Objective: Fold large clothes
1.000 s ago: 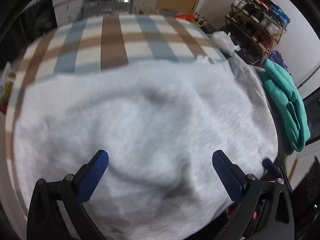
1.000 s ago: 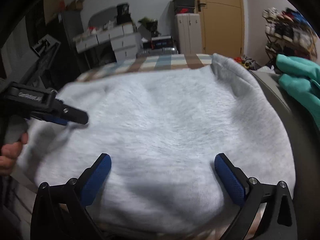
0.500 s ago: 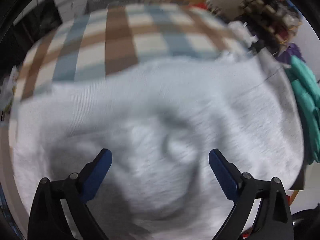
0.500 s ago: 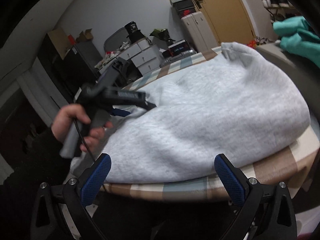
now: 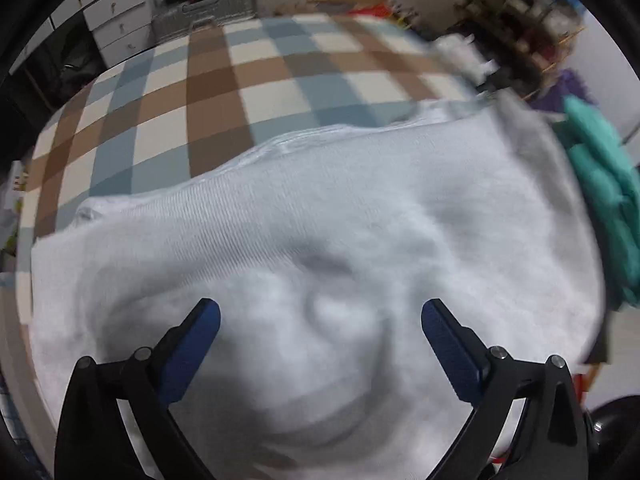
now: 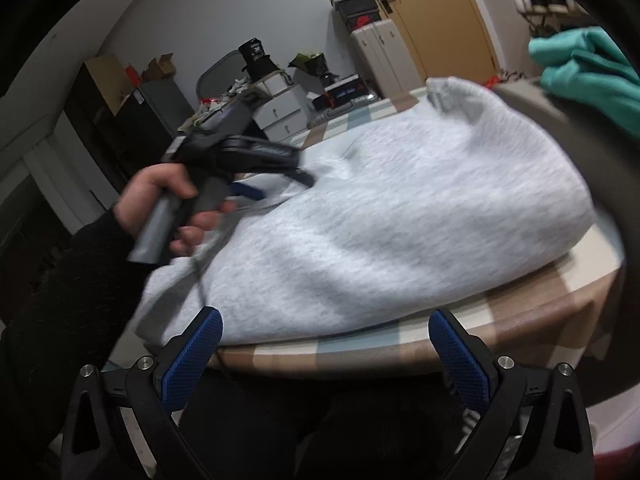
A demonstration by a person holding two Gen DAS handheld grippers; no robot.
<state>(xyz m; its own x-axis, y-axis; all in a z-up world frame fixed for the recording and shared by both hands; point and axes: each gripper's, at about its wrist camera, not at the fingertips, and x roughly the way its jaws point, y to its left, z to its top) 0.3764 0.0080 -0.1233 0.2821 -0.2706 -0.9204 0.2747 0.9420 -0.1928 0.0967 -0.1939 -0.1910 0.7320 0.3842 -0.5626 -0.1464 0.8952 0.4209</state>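
Item 1: light grey sweatshirt [image 6: 400, 216], fleece-textured, lying in a rumpled heap on a table covered by a checked tablecloth [image 5: 208, 92] in brown, blue and cream squares. In the left wrist view the garment fills the near half of the table, with a ribbed hem or edge running across its far side and soft creases in the middle. In the right wrist view it reaches the near table edge and its left part hangs slightly over it.

Item 2: left gripper [image 5: 320, 316], 2 blue-padded fingers set wide apart, nothing between them, hovering above the creased centre of the sweatshirt. In the right wrist view the same tool [image 6: 244, 156] appears from the side, held by the person's left hand [image 6: 160, 204] in a dark sleeve, over the garment's left portion; whether the fingertips touch the fabric cannot be told.

Item 3: right gripper [image 6: 326, 328], 2 blue-padded fingers spread wide, empty, positioned off the near table edge and below the level of the sweatshirt, clear of the cloth.

Item 4: teal garment [image 5: 604, 200], bunched, at the right side beyond the table.

Item 5: background furnishings: white drawer unit [image 5: 116, 20], wooden door [image 6: 432, 20], shoe rack [image 5: 520, 12], blurred. Stacked boxes [image 6: 356, 4] stand beside the door.
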